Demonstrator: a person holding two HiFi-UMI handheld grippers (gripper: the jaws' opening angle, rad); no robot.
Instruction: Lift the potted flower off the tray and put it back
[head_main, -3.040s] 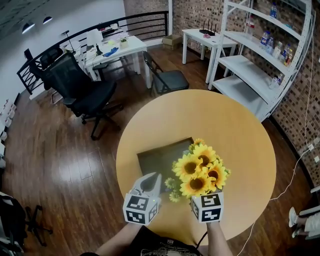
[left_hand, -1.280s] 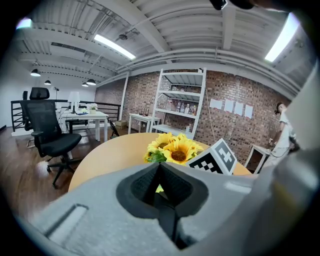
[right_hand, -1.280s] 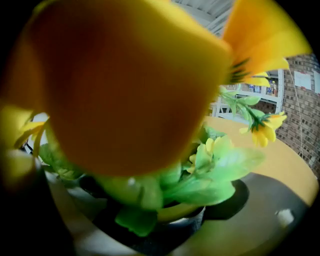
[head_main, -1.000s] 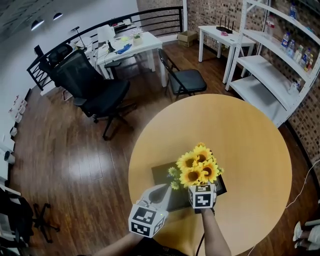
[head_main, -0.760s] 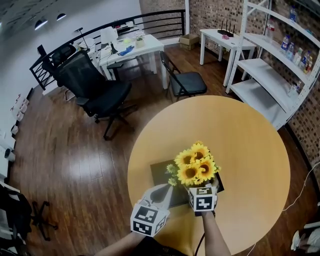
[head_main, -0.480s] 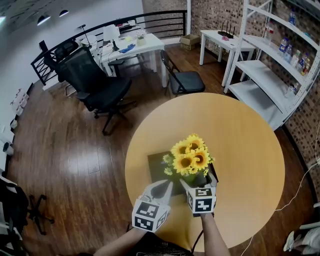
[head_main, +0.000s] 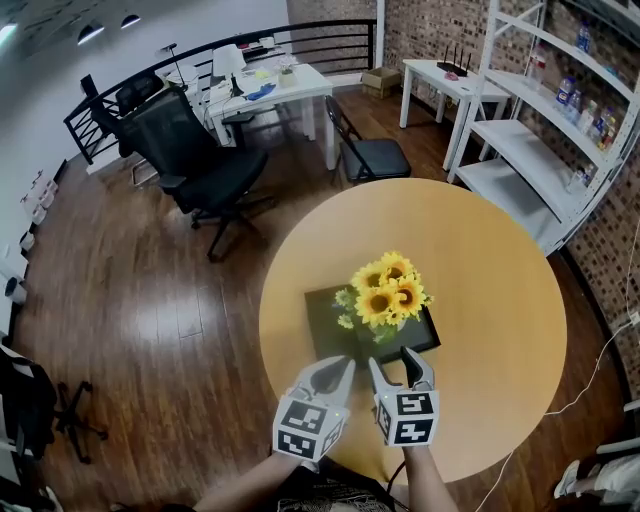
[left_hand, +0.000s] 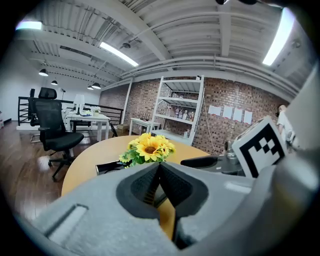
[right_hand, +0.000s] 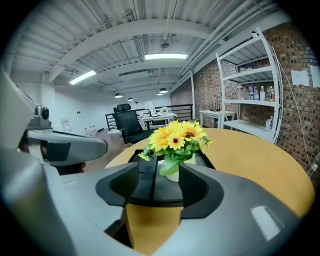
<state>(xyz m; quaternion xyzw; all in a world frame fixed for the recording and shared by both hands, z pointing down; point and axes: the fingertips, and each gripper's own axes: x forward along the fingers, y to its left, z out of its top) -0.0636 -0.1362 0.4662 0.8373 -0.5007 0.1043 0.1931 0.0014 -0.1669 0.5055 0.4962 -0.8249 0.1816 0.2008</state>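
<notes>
a: ok, where's the potted flower (head_main: 388, 290)?
b: upright on the dark tray (head_main: 322, 318), toward its right side, about mid-way across the round wooden table (head_main: 490, 250). yellow blooms, green leaves. the pale pot shows in the right gripper view.
a: is anything holding it?
b: no. both grippers are clear of it, side by side over the near part of the table.
a: right gripper (head_main: 393, 360)?
b: jaws apart with nothing between the pads, and they've just been closing in. the pot and tray only show beyond the gap. its tips are near the tray's near edge and well short of the pot.
a: left gripper (head_main: 343, 365)?
b: clenched, pads meeting, nothing caught in them. it sits just left of the right one and points toward the tray's near left part.
a: can you tell if either one touches the tray?
b: can't tell for the right one. the left looks apart from it.
a: background, quick?
b: black office chair (head_main: 195, 165) on the wood floor (head_main: 120, 300), white desk (head_main: 262, 88), folding chair (head_main: 368, 155), and a white shelf unit (head_main: 540, 130) against a brick wall (head_main: 415, 25).
</notes>
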